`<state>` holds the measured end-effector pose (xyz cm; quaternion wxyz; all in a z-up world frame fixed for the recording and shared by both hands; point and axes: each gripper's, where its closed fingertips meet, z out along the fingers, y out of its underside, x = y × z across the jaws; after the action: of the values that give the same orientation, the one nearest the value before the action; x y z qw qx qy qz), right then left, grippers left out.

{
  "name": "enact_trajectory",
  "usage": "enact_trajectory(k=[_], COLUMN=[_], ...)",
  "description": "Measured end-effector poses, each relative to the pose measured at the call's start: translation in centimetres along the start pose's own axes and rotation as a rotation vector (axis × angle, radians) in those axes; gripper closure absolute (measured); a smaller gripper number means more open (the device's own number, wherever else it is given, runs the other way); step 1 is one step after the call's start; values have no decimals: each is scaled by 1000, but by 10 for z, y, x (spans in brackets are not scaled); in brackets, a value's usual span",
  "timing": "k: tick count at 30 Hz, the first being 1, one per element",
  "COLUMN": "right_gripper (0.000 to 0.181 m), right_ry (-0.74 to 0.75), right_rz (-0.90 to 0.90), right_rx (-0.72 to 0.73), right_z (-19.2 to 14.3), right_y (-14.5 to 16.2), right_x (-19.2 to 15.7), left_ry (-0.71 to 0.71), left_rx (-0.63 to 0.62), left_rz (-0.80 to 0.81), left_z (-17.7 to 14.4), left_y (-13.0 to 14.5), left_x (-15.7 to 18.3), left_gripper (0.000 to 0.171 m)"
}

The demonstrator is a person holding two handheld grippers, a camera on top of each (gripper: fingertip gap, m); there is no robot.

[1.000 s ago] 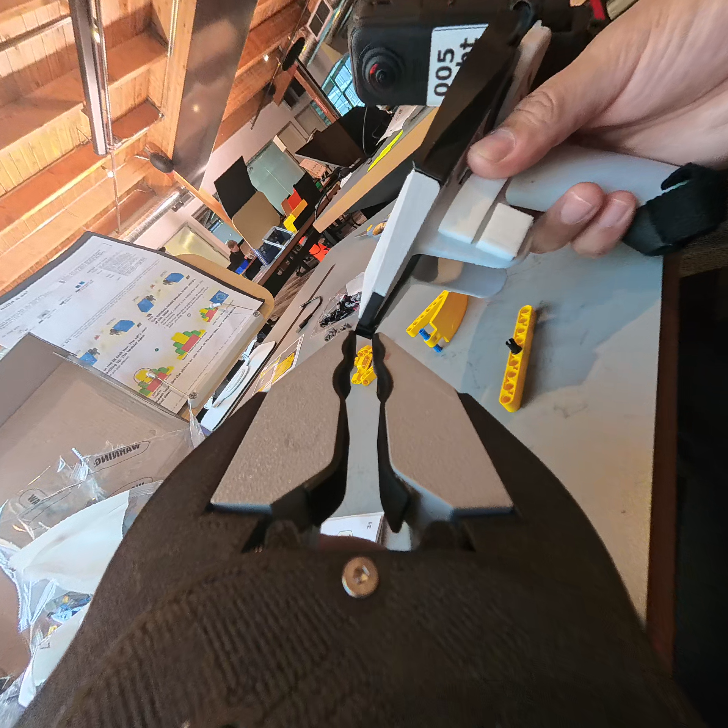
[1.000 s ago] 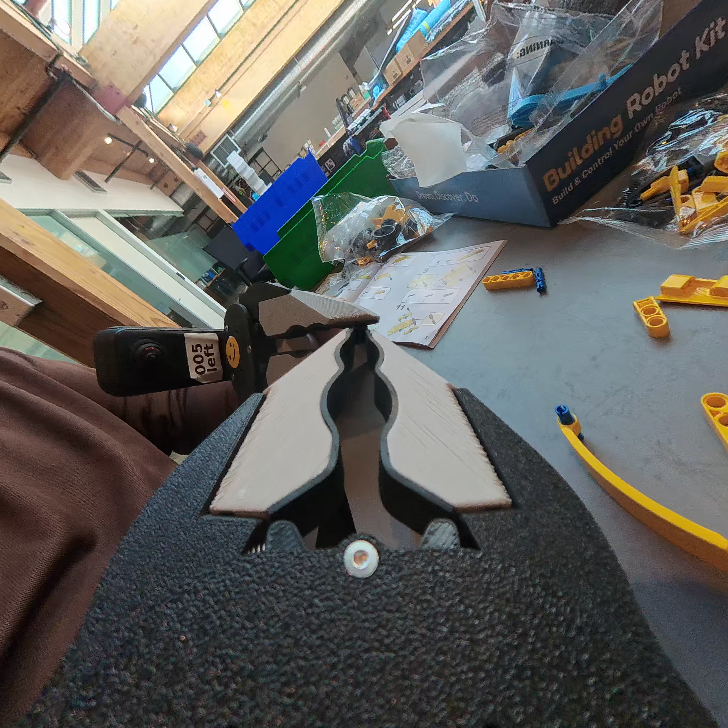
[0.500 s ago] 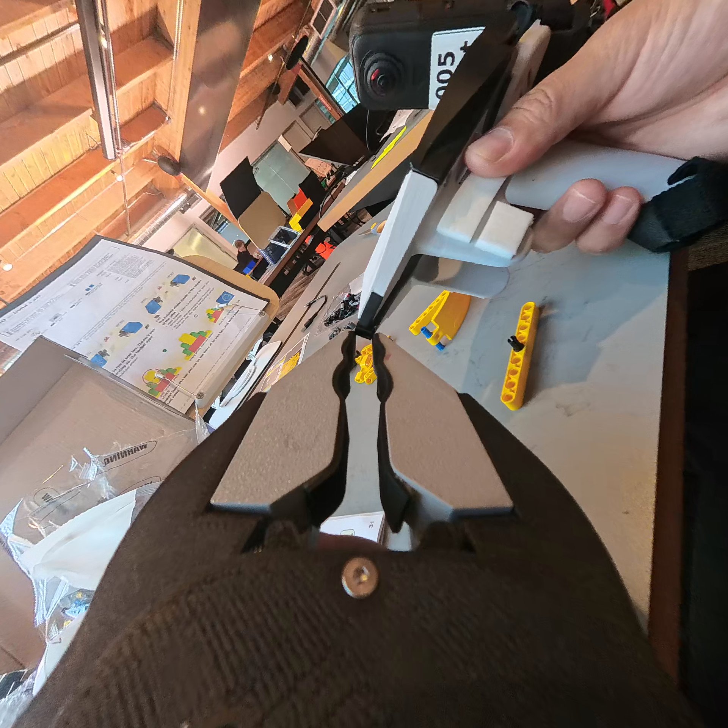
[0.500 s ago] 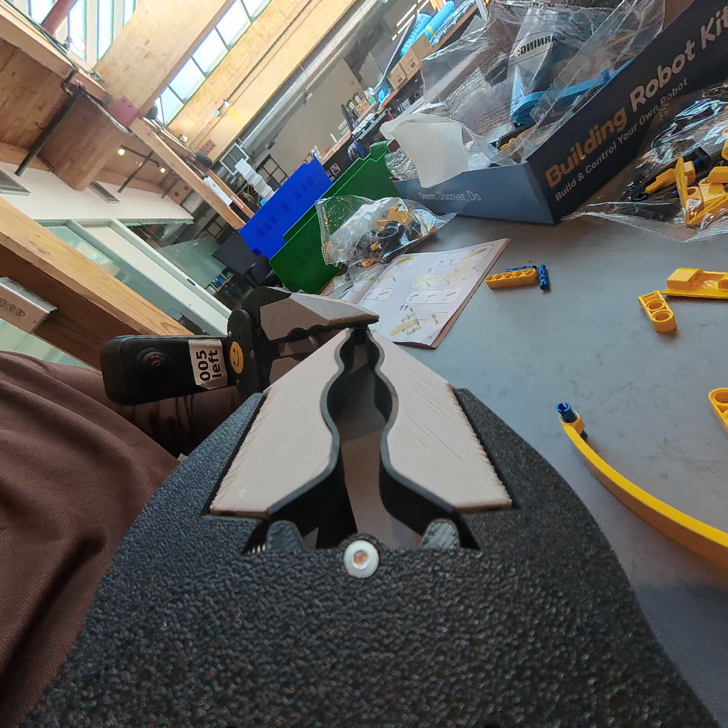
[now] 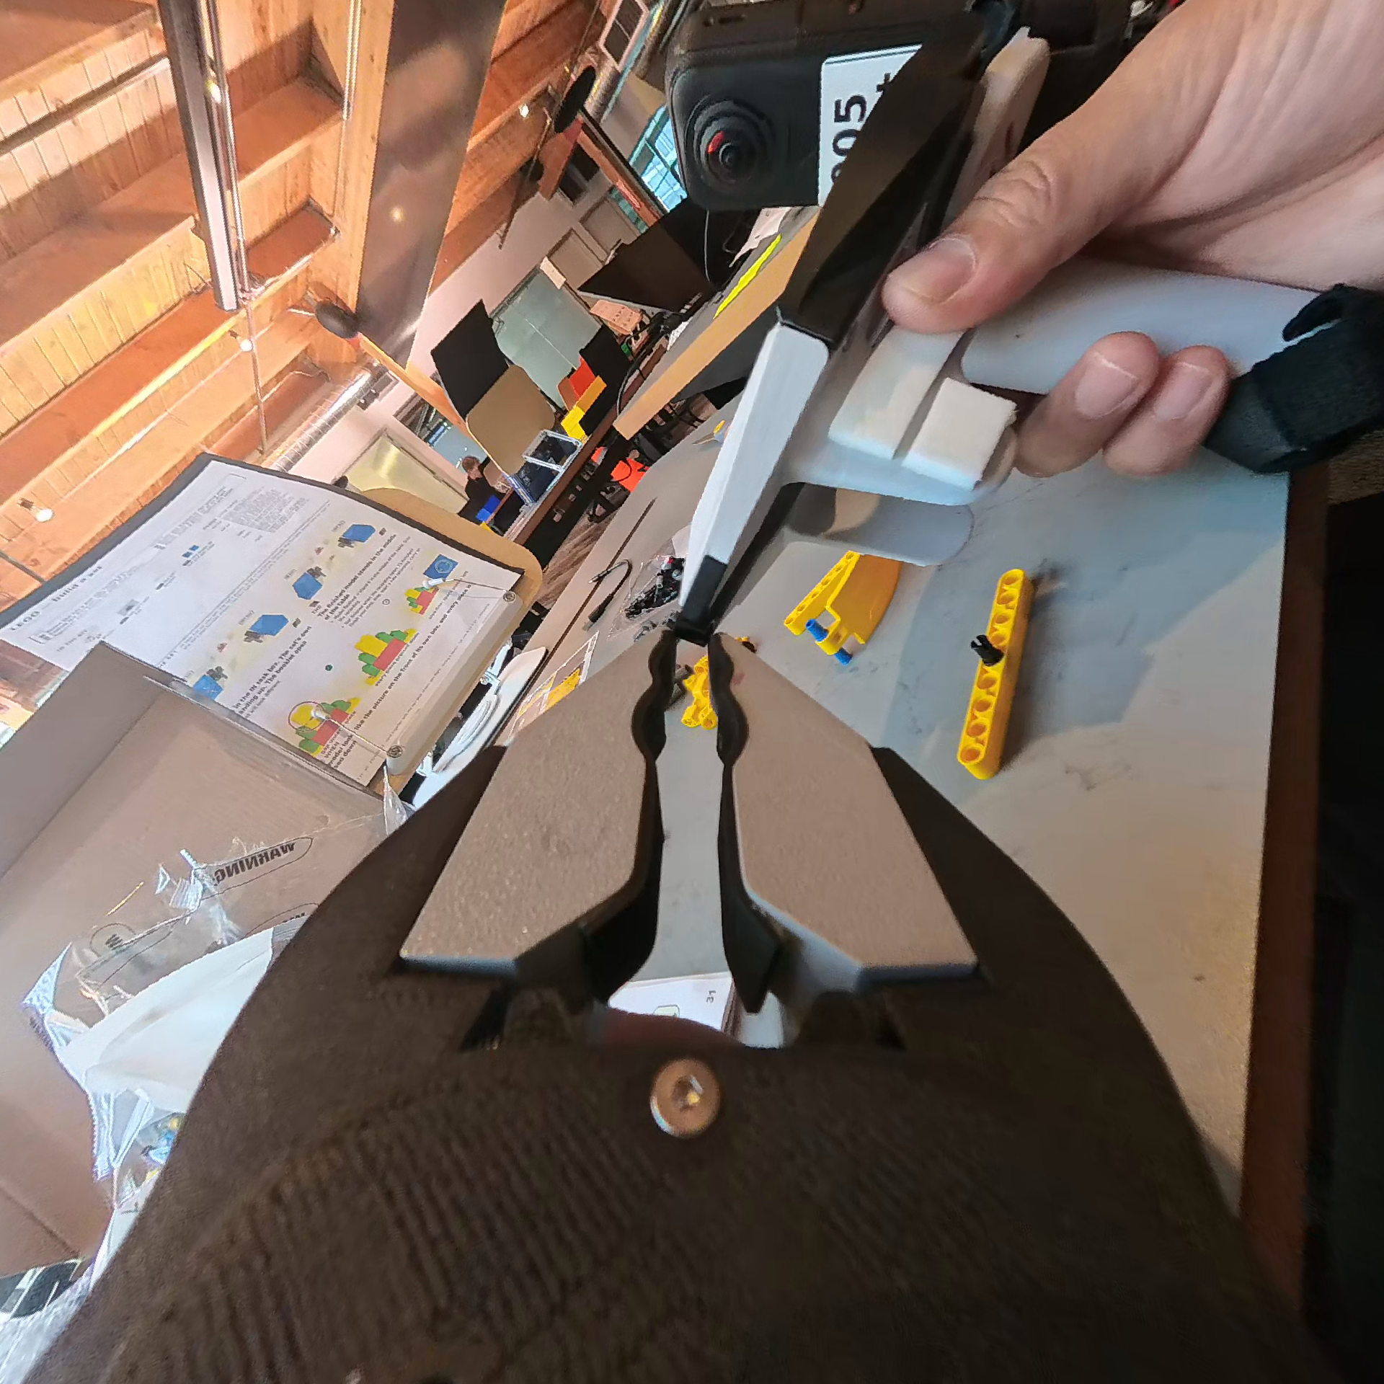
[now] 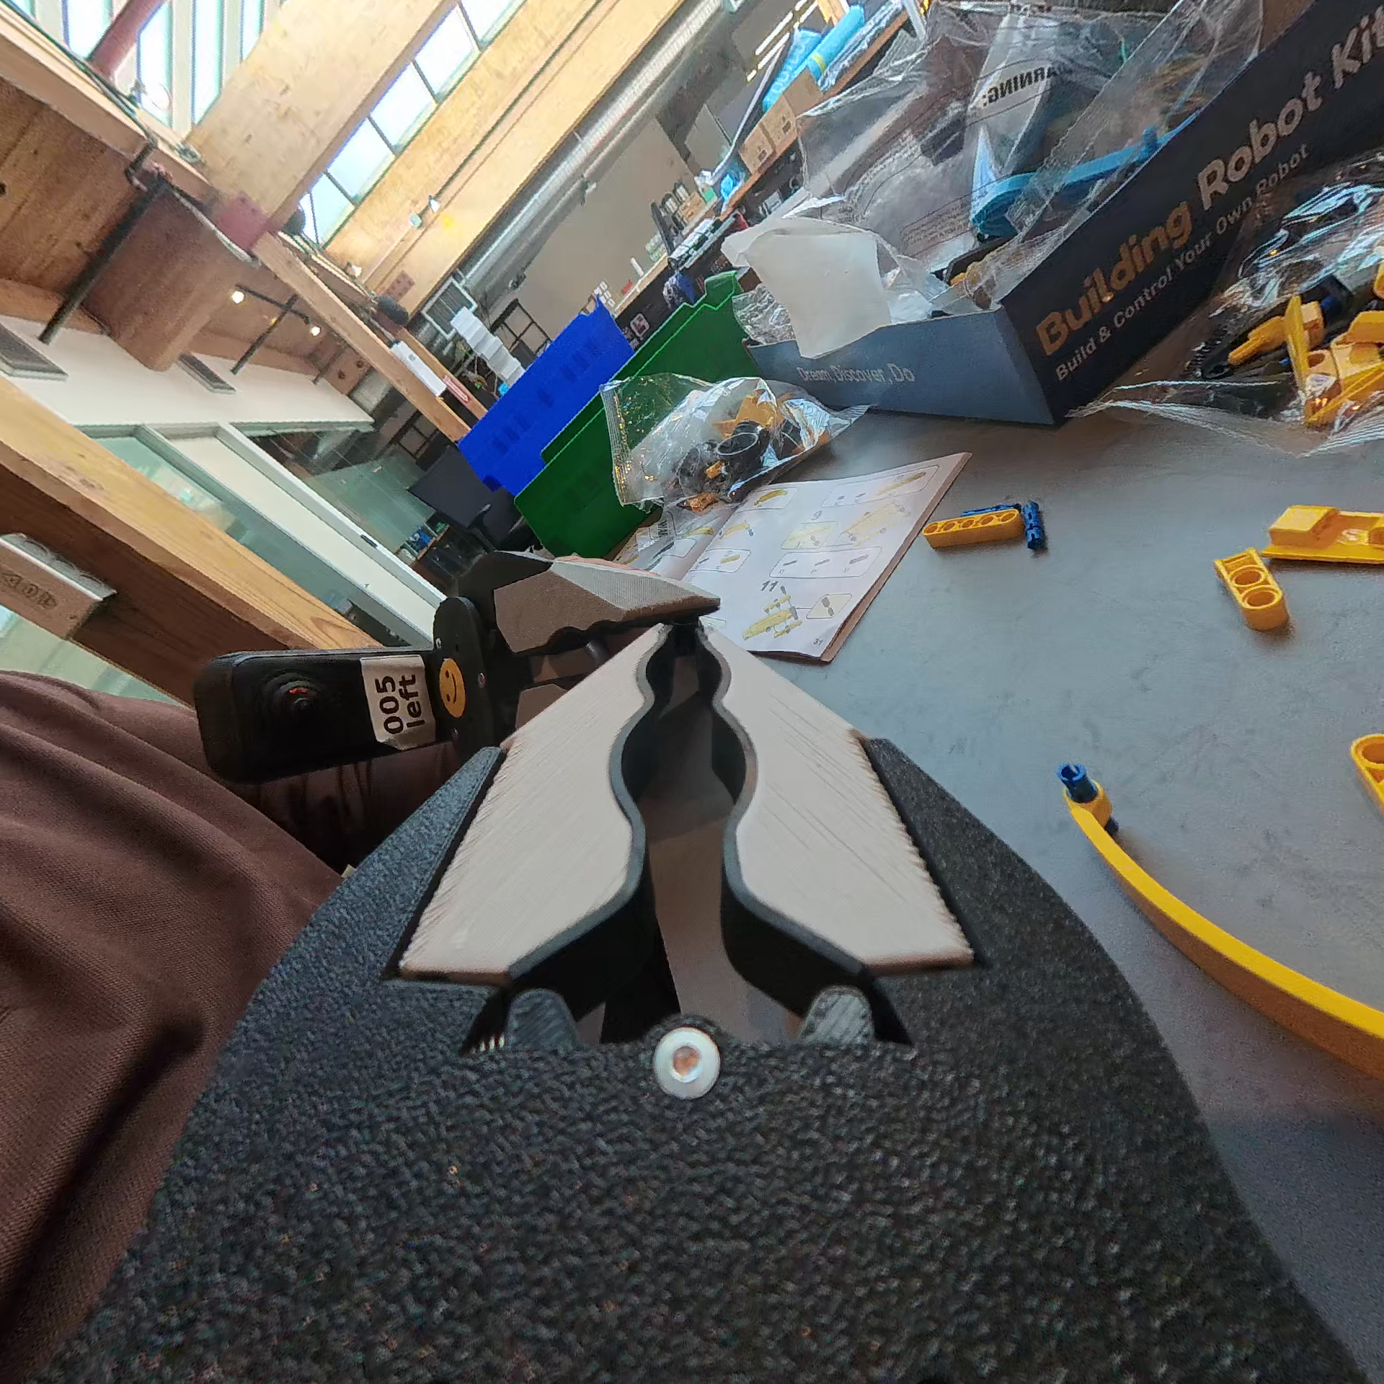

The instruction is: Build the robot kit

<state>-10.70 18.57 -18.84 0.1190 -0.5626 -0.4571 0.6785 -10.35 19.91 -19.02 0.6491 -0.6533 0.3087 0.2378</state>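
Observation:
My left gripper point(image 5: 690, 645) and my right gripper point(image 6: 685, 630) meet tip to tip above the grey table point(image 5: 1086, 899). Both sets of jaws are nearly closed, with only a narrow gap at the tips. A small dark piece point(image 6: 686, 650) sits where the tips meet; I cannot tell what it is. In the left wrist view the right gripper point(image 5: 695, 627) comes down from the upper right, held by a hand point(image 5: 1123, 225). In the right wrist view the left gripper point(image 6: 708, 601) comes in from the left. A small yellow part point(image 5: 700, 696) lies on the table behind the tips.
A yellow beam with a black pin point(image 5: 992, 674) and a curved yellow part point(image 5: 846, 599) lie near the table edge. An open booklet point(image 6: 809, 547), a long curved yellow strip point(image 6: 1198, 951), a short yellow beam point(image 6: 973, 528), a parts bag point(image 6: 719, 442), a kit box point(image 6: 1086, 314) and green bins point(image 6: 599, 464) lie beyond. My left and right fingertips are right by each other.
Almost nothing. Both grippers stay tip to tip with the same narrow jaw gap; the views only drift slightly.

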Motion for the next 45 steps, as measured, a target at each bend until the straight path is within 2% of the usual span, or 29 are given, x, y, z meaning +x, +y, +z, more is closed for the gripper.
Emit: enact_trajectory(k=[26,28,30,32,33,34,37,38,40,43,45], right_gripper=[177,181,181,181,181,181,181,181,181,181,181], right_ry=[-12,-9,14,8,1,15,168,204,249,300,350], right_rz=[-4,-14,-33,-24,-15,-10,17,-5,-71,-149,-192], right_rx=[40,43,42,51,57,68,100,111,84,58,42], right_z=[0,-2,-5,-7,-7,-7,-17,-21,-23,-28,-36], right_y=[-5,-7,-8,-10,-11,-12,-18,-22,-24,-27,-31], right_x=[-2,-2,1,2,2,4,30,35,36,37,43], left_ry=[-60,-33,53,69,74,51,-83,-95,-108,-137,-108], left_rx=[-3,-80,-226,-432,-495,-521,-498,-541,-626,-690,-749], left_rz=[-45,-143,-128,-140,-188,-248,-451,-490,-454,-377,-458], left_z=[-1,-2,-9,-31,-46,-59,-85,-90,-98,-111,-127], left_y=[0,1,4,25,37,48,84,100,120,126,133], left_x=[-10,-19,-34,-66,-80,-96,-139,-142,-144,-153,-154], left_gripper=[160,153,145,134,130,135,155,155,152,150,140])
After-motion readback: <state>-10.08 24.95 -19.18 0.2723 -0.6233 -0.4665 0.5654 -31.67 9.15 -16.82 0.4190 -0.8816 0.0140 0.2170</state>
